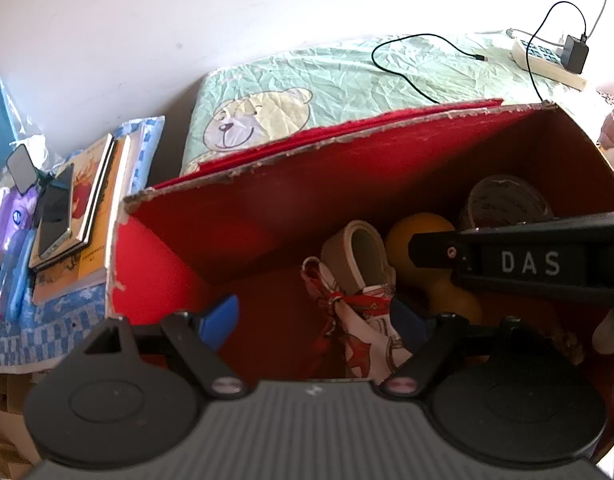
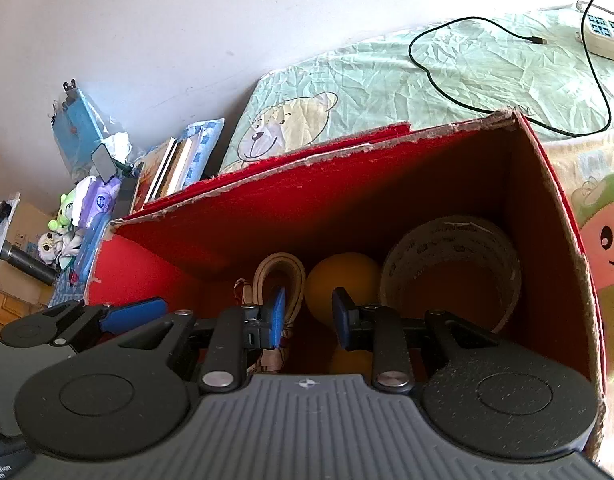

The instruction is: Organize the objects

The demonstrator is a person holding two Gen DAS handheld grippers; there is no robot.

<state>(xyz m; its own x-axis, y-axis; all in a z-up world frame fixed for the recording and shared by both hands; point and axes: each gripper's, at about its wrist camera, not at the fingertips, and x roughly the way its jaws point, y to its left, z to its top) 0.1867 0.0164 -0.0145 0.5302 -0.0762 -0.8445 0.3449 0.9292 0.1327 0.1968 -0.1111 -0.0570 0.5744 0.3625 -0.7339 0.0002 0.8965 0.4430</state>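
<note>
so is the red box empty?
No. The red box holds a tape roll, a yellow ball and a rolled belt on its floor.

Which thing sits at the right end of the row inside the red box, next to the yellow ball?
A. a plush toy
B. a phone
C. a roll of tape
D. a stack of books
C. In the right wrist view the roll of tape stands against the right wall of the red box, just right of the yellow ball; the books lie outside the box, to its left.
</note>
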